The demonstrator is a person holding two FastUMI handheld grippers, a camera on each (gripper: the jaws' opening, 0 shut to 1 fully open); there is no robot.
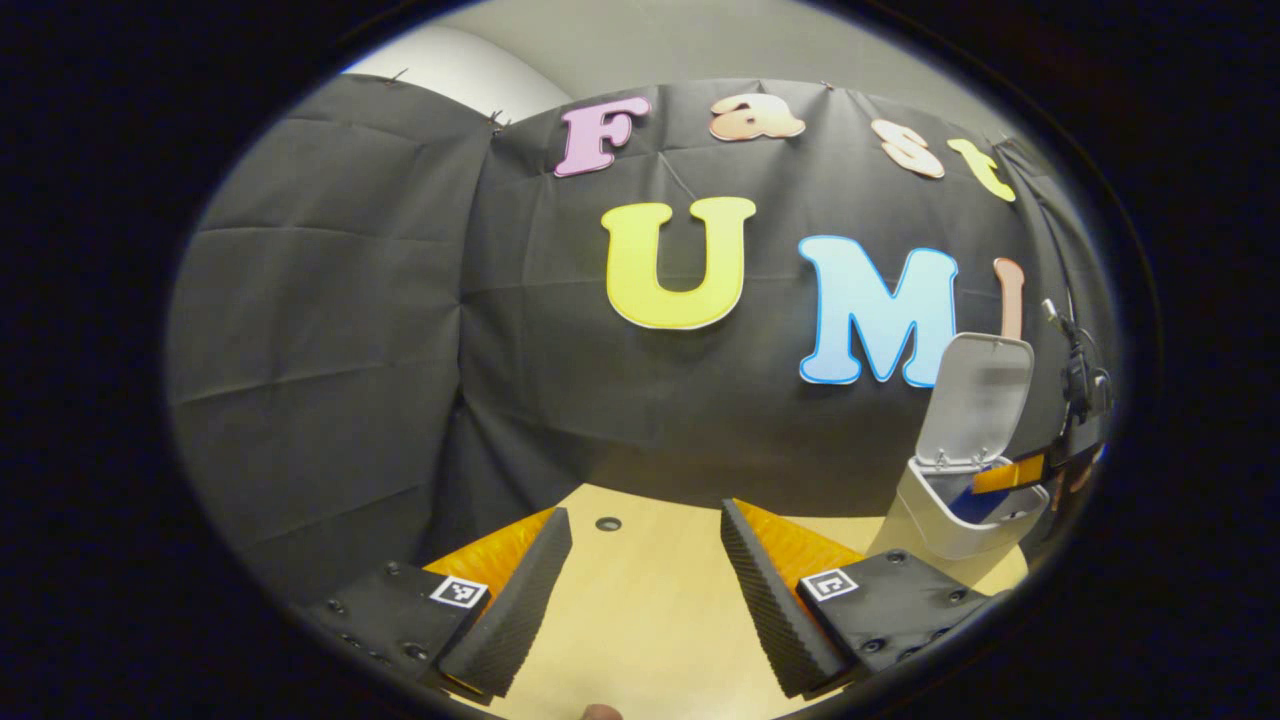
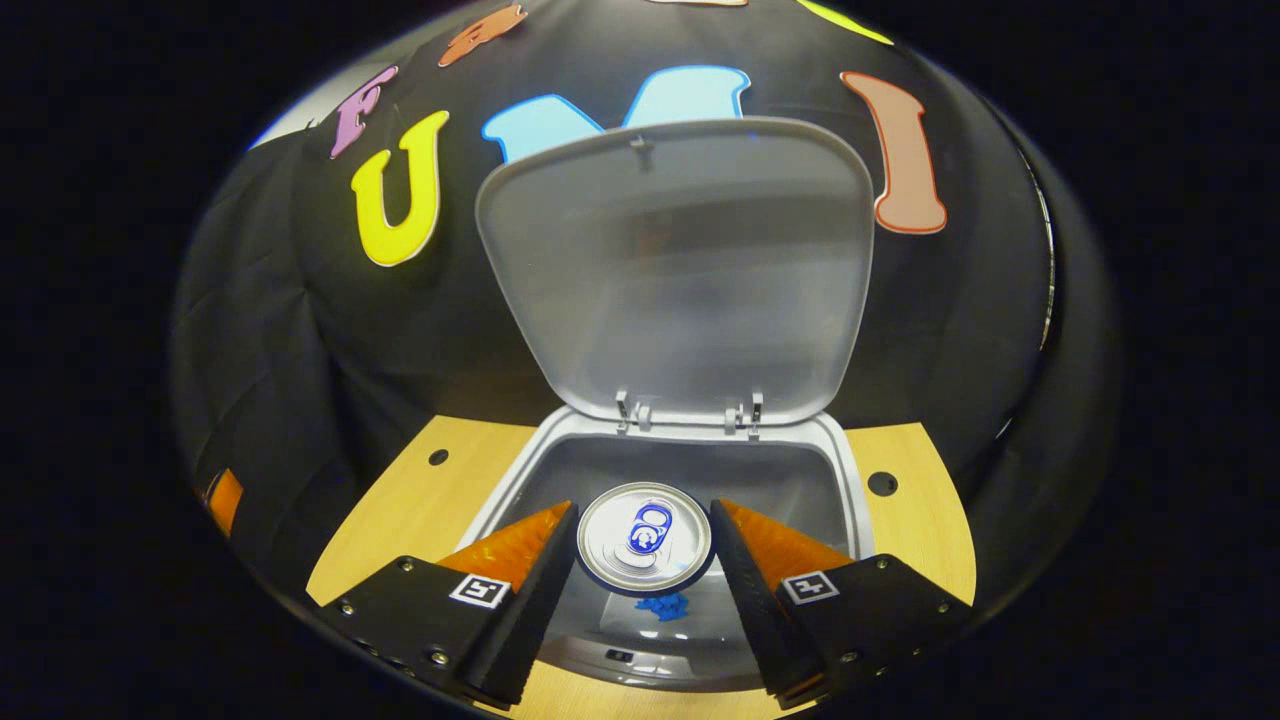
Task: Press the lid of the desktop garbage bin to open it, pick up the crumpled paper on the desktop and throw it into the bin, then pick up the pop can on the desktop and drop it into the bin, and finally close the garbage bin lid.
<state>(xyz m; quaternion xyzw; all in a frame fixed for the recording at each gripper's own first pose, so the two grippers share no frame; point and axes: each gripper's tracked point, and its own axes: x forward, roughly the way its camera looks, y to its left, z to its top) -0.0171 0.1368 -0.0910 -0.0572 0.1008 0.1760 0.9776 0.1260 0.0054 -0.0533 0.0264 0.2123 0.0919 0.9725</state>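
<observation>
Now the pop can is being held upright between the fingers of the right gripper, directly above the open garbage bin, its lid raised at the far side. Nothing is being gripped by the left gripper, spread wide over the desktop. Dropping the can and closing the lid are judged outstanding; the crumpled paper cannot be made out.

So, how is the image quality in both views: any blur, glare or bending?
Left gripper view: fisheye curves the booth wall; the bin near the edge is small and bent. Right gripper view: the pop can top is sharp with soft glare; the lid looks hazy.
</observation>
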